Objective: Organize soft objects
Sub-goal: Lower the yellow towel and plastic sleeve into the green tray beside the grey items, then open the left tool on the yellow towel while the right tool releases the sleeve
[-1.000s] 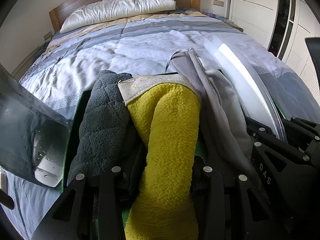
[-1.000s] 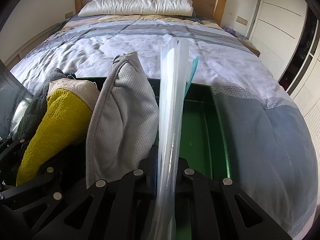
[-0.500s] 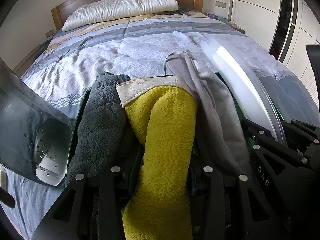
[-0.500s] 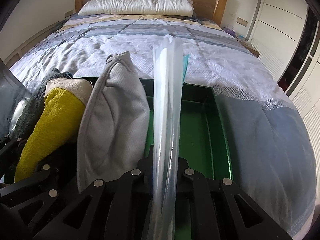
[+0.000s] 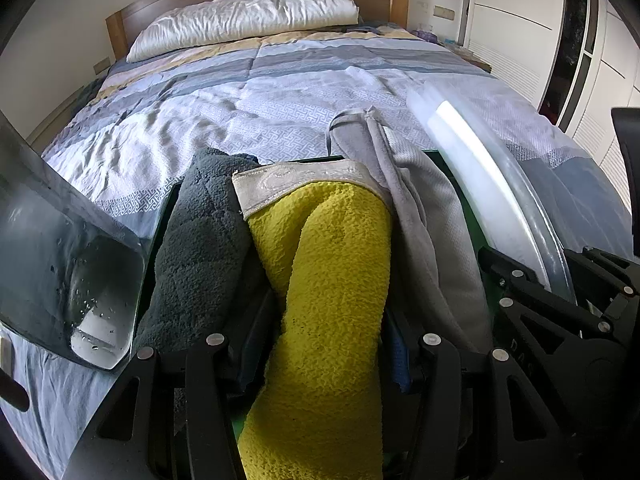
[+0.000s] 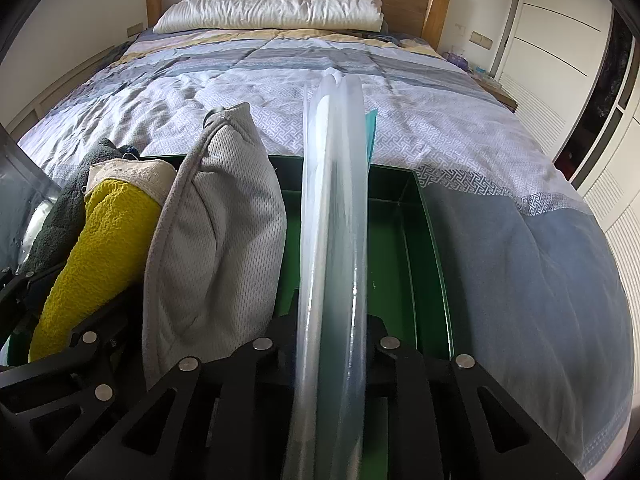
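Towels stand on edge in the green box point(image 6: 424, 236) to save room, so my left tongs point(image 5: 320, 364) are opening off the yellow towel point(image 5: 332, 280) and my right tongs point(image 6: 332, 344) off the clear bag point(image 6: 334, 208).

One green box point(image 6: 424, 216), three folded cloths, one clear plastic packet point(image 6: 336, 216), one pillow point(image 6: 268, 8), one bed point(image 6: 400, 92).

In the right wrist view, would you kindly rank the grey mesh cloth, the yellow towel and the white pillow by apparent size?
1. Grey mesh cloth, largest.
2. and 3. Yellow towel and white pillow look alike; the towel is partly hidden and the pillow lies far back, so I leave them unranked.
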